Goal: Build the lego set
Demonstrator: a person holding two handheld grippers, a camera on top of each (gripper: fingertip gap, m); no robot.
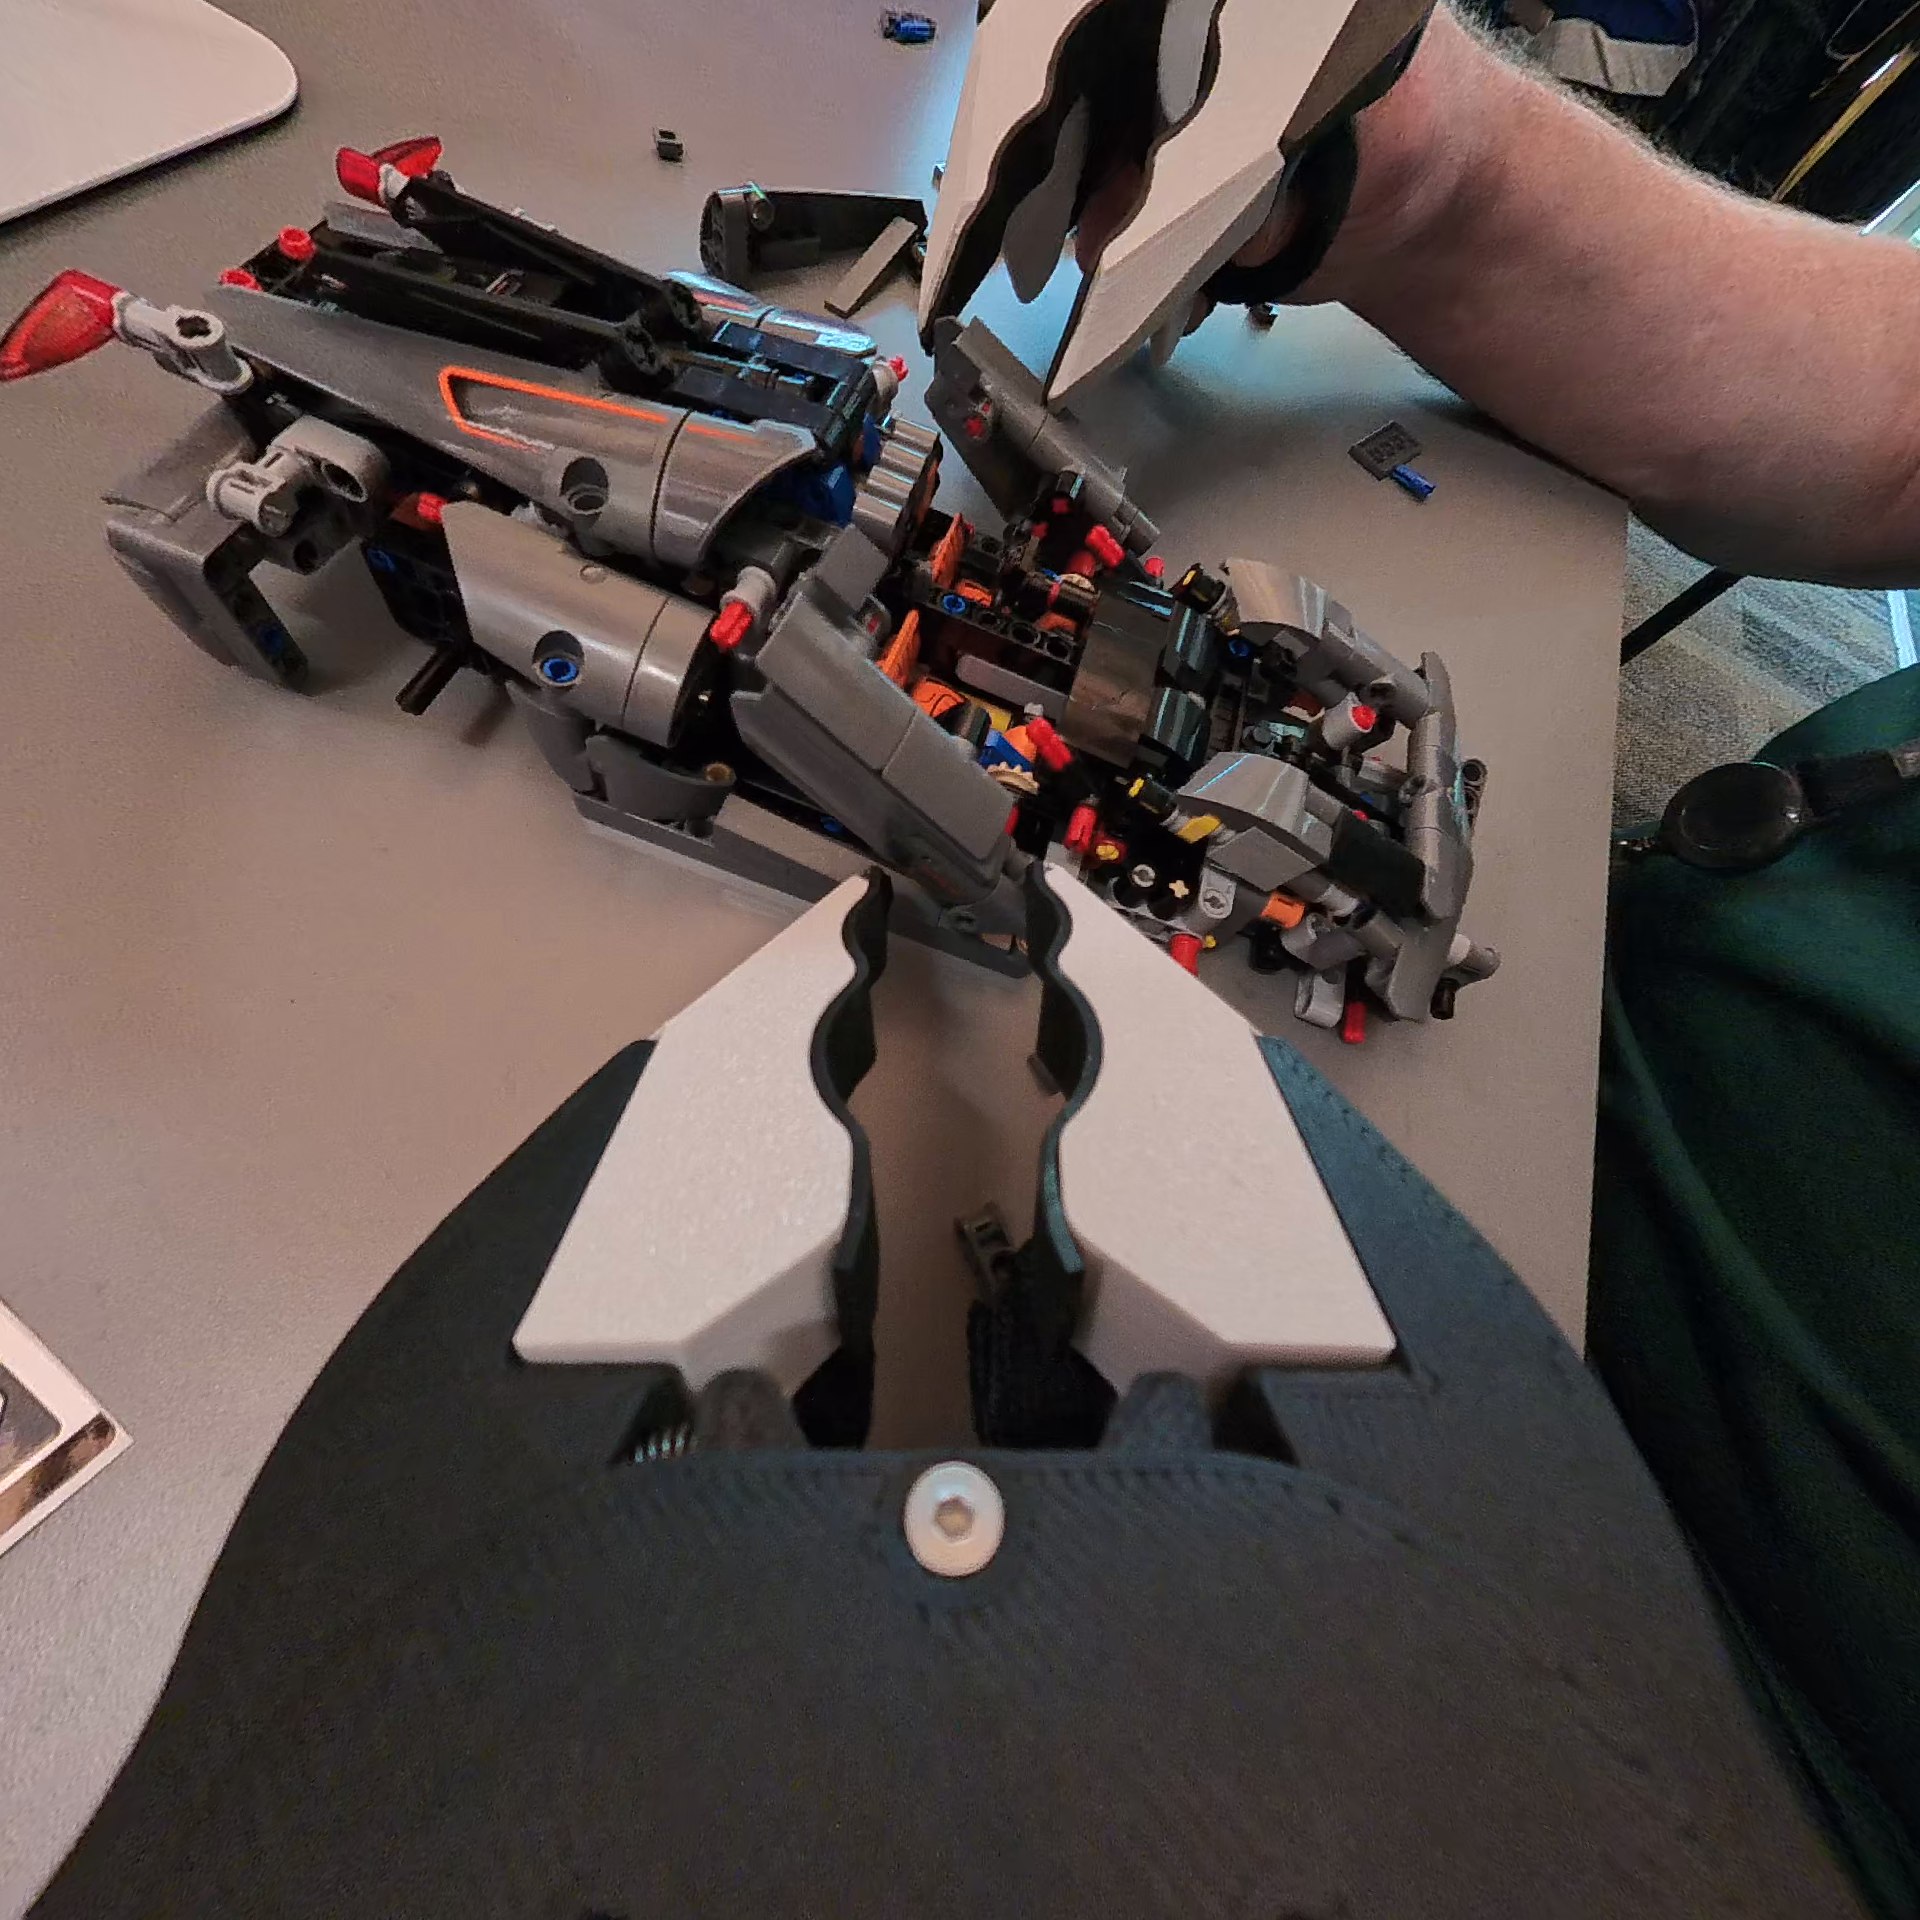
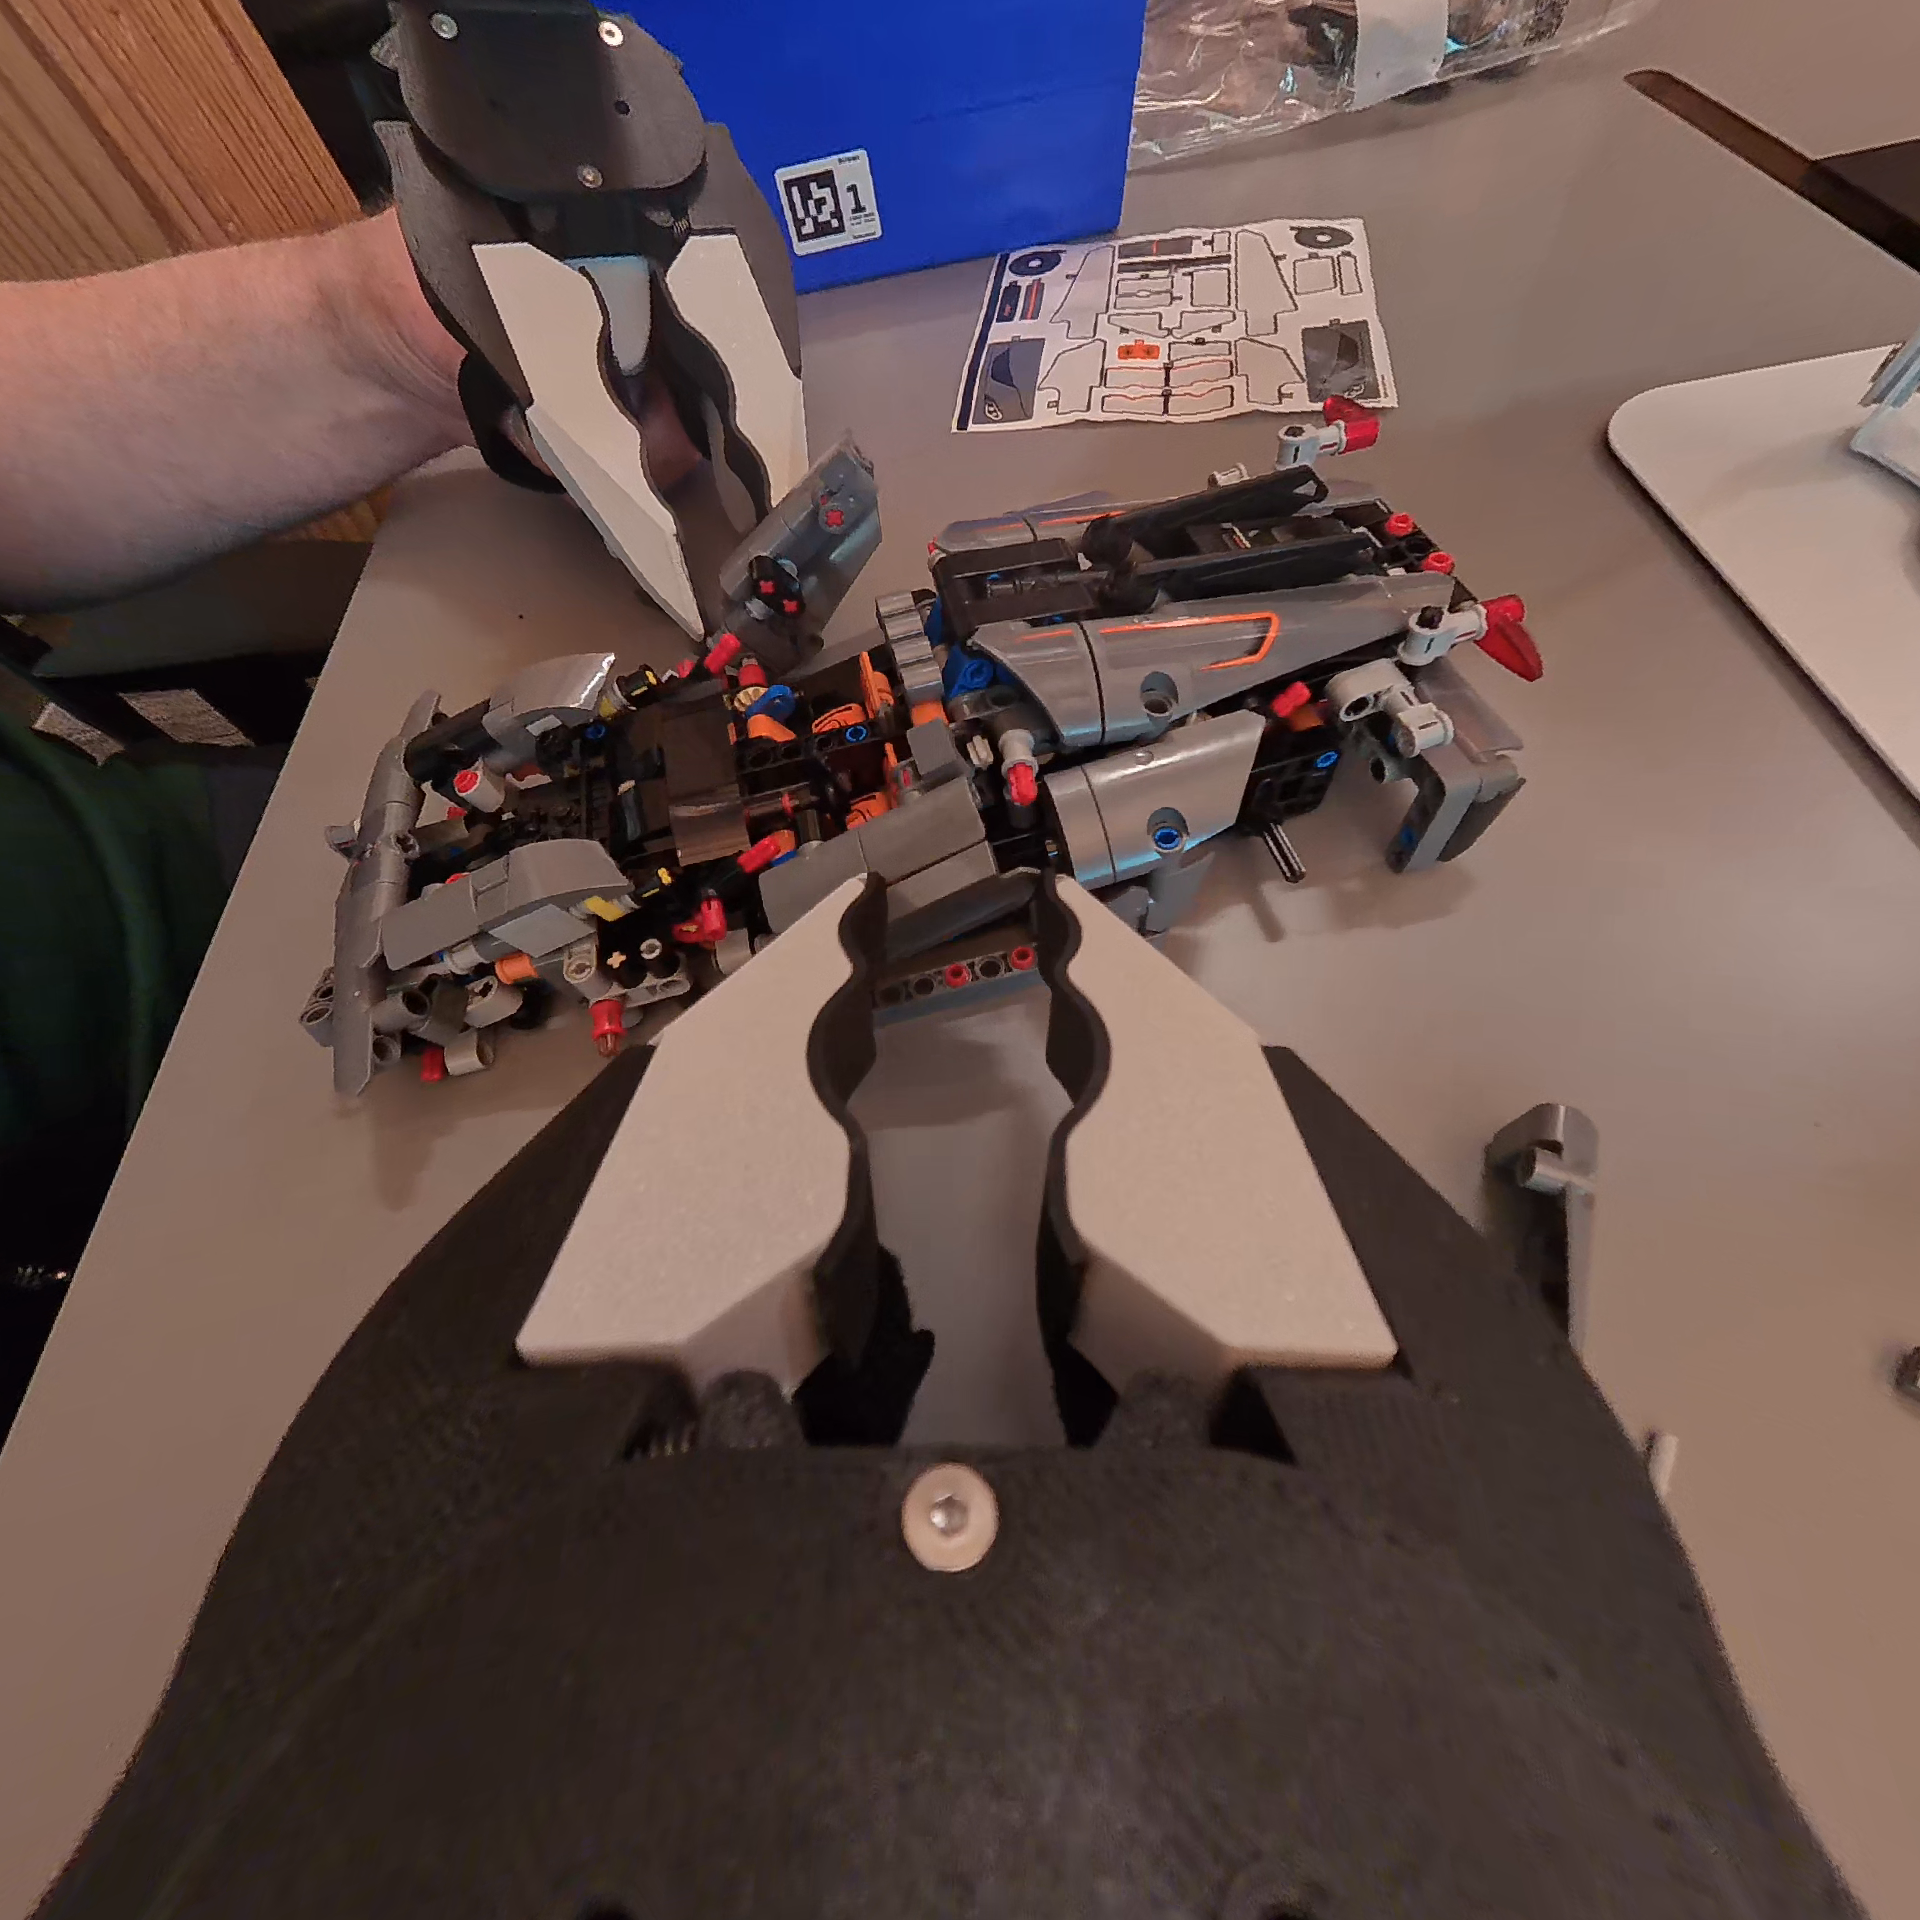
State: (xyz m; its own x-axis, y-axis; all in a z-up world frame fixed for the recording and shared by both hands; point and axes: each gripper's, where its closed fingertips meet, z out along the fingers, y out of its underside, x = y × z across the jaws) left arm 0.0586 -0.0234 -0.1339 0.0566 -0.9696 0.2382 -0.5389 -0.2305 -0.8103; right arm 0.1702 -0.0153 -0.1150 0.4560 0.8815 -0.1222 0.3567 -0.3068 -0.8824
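A grey, black and orange lego car (image 1: 675, 468) lies on the grey table (image 1: 260, 987), red tail lights to the left. It also shows in the right wrist view (image 2: 1143, 665). Both grey door panels are swung up. My left gripper (image 1: 956, 878) is shut on the end of the near door (image 1: 883, 748); its fingers (image 2: 603, 457) show by that raised door (image 2: 810, 540). My right gripper (image 2: 956, 883) is shut on the end of the other door (image 2: 935, 894); its fingers (image 1: 1143, 239) show at that door (image 1: 997, 426).
A sticker sheet (image 2: 1174, 322), a blue box (image 2: 935, 125) and plastic bags (image 2: 1351, 52) lie behind the car. A white tray (image 2: 1766, 540) is at the right. Loose grey parts (image 2: 1548, 1174) and small pieces (image 1: 1392, 462) lie about. The table edge (image 1: 1610, 831) meets a person's green clothing.
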